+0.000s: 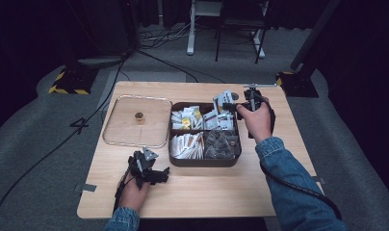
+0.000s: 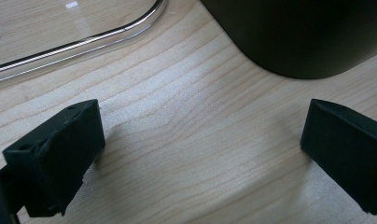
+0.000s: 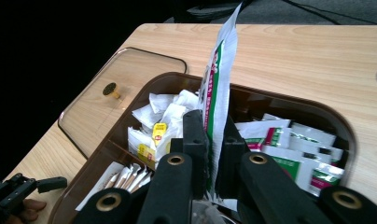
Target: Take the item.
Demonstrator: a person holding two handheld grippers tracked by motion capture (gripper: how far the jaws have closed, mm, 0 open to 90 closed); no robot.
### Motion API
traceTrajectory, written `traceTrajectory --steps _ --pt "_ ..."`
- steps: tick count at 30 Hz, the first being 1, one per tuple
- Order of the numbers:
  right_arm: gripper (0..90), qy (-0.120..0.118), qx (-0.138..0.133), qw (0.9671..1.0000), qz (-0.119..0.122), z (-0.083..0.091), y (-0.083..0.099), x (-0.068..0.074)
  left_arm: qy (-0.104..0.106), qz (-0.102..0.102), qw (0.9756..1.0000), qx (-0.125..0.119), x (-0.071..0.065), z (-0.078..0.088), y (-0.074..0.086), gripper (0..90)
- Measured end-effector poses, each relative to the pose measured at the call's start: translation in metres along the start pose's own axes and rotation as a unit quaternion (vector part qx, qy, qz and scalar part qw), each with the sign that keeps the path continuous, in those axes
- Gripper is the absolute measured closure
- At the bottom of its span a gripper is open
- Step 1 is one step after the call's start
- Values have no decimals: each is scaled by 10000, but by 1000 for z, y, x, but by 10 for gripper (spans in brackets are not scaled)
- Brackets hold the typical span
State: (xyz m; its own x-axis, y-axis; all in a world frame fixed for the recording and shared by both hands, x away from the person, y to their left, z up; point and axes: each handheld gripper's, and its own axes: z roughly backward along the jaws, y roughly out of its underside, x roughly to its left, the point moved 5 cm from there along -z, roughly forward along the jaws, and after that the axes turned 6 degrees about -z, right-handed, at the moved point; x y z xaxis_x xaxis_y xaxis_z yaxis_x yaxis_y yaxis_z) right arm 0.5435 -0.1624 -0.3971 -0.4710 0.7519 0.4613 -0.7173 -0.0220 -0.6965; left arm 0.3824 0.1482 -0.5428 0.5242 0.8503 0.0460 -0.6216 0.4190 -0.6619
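Sachet, clamped edge-on in the right gripper above the compartmented box, stands long axis upright. Left gripper rests jaws apart on the wooden table; grey carpet surrounds.

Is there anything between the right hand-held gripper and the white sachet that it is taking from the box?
No. The right hand-held gripper is already shut on the white sachet, with nothing visible between pads and packet, above the brown box.

a dark studio-like lab: black curtains, stand bases, floor cables.
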Motion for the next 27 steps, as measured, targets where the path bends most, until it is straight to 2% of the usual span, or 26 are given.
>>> traceTrajectory --steps 11,20,27 --pt "863 -25 -222 9994 -248 37 -2 -28 0 2 10000 -1 0 0 0 0" --pt "863 10 -318 9989 -344 65 -3 -48 0 3 10000 -1 0 0 0 0" --pt "863 60 -363 9988 -321 81 -4 -59 1 2 10000 -1 0 0 0 0"
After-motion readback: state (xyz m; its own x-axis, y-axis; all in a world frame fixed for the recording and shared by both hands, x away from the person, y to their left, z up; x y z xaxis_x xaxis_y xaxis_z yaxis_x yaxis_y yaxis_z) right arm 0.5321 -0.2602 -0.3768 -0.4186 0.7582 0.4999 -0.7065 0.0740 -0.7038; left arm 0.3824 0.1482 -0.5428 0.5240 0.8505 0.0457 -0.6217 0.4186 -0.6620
